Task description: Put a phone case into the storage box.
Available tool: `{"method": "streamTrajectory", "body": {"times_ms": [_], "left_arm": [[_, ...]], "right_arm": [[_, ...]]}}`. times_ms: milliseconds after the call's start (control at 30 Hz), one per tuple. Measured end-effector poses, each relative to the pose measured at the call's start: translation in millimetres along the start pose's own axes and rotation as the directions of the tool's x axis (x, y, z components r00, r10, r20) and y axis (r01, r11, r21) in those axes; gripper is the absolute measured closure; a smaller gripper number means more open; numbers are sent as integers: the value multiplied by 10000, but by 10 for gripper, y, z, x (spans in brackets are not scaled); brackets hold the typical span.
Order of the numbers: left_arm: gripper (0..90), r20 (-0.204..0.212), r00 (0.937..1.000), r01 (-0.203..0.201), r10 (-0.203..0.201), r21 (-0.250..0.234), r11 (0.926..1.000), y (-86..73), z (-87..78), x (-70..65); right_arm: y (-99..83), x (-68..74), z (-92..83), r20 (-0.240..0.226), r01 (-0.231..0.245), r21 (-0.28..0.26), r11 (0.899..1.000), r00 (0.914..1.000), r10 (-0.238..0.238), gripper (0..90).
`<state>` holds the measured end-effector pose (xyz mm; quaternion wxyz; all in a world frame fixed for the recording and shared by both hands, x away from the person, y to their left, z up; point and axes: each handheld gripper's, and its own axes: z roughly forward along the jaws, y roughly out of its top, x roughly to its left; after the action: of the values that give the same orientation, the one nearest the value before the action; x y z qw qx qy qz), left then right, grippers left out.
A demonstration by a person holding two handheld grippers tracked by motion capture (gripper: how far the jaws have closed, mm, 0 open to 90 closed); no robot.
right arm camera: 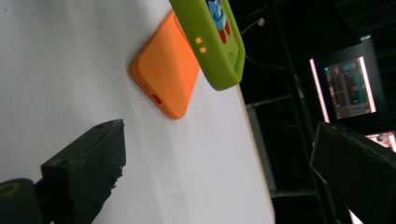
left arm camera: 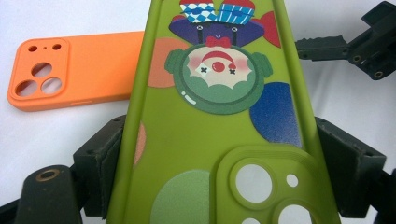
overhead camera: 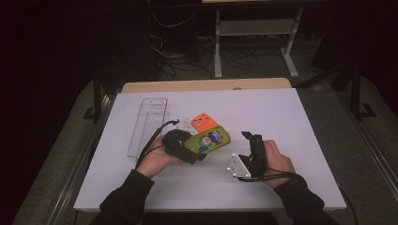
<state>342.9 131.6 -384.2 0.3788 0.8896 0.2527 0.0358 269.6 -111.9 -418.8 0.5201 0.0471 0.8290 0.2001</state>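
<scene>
A green phone case printed with a clown figure sits between the jaws of my left gripper, which is shut on its long edges near the camera cutout. In the high view the left gripper holds the green case at mid-table, slightly raised. An orange phone case lies flat on the white table just beyond it, and its camera holes face me in the left gripper view. My right gripper stands to the right of both cases, open and holding nothing, facing the green case and the orange case.
A clear plastic tray lies lengthwise at the table's left. A small white piece rests beside the orange case. The white table top ends at a wooden strip at the back, with a stand and cables on the floor beyond.
</scene>
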Motion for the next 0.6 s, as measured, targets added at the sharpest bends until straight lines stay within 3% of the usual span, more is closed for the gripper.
{"method": "streamTrajectory", "body": {"times_ms": [200, 233, 367, 467, 600], "left_arm": [[154, 6, 10000, -49, 49, 16, 10000, 4, -5, 1], [154, 6, 10000, -27, 27, 6, 10000, 6, -6, -2], [154, 43, 9999, -128, 128, 76, 9999, 12, -12, 0], [154, 79, 10000, -1, 2, -55, 10000, 13, -2, -18], [154, 99, 9996, -269, 268, 157, 9995, 21, -12, -16]], "right_arm": [[34, 33, -9, 573, 771, -35, 9970, 9954, -768, 27], [36, 36, -2, 595, 1147, -101, 9934, 9917, -1139, 27], [65, 76, -9, 776, 1257, -110, 9920, 9892, -1245, 30], [95, 88, -12, 1095, 1504, -255, 9883, 9831, -1468, 33], [136, 102, -9, 1441, 1928, -423, 9803, 9721, -1850, 36]]}}
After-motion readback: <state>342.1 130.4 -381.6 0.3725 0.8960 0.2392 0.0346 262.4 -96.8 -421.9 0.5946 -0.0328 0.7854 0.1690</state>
